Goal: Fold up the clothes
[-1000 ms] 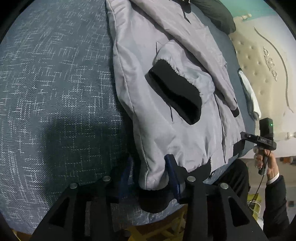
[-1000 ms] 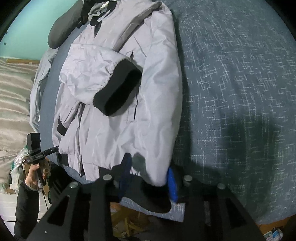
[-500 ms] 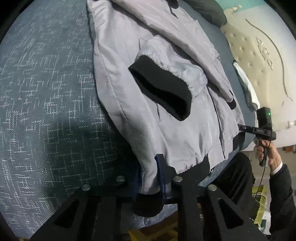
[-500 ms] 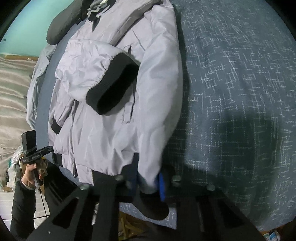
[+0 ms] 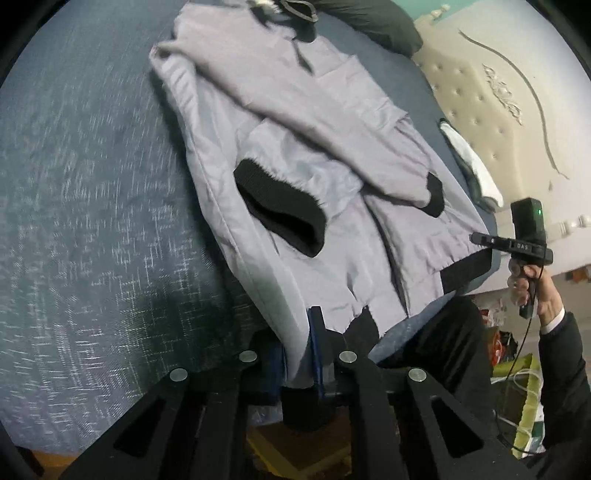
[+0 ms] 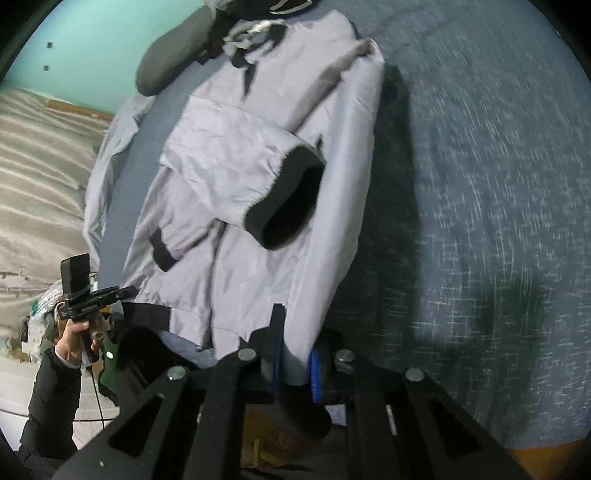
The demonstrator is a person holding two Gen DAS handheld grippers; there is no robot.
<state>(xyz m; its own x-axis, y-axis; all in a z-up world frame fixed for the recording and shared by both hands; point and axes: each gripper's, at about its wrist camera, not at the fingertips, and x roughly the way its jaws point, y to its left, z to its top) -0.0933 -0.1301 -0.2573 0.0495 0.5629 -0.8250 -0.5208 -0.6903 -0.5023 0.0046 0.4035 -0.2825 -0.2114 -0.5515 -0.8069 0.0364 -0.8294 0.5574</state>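
Observation:
A light grey padded jacket (image 5: 332,177) (image 6: 229,206) lies front up on the bed, both sleeves folded across its chest, and the black cuff (image 5: 280,218) (image 6: 288,206) lies on top. My left gripper (image 5: 299,354) has the jacket's near left hem corner between its blue pads, jaws closing tight on the fabric. My right gripper (image 6: 293,354) pinches the near right hem corner the same way, jaws still closing. Both corners hang lifted off the bedspread. Each view also shows the other gripper at the far hem corner: the right gripper (image 5: 476,238), the left gripper (image 6: 127,293).
The bed carries a blue-grey patterned bedspread (image 5: 92,221) (image 6: 480,184). A dark pillow (image 5: 376,18) (image 6: 166,62) lies beyond the collar. A cream tufted headboard (image 5: 487,92) stands to one side, a striped curtain (image 6: 37,166) to the other. A person's hand and dark sleeve (image 5: 535,291) hold the right gripper.
Both grippers' jaws went from open around the hem corners to pinched on them. Both rose, lifting the jacket's near edge off the bedspread.

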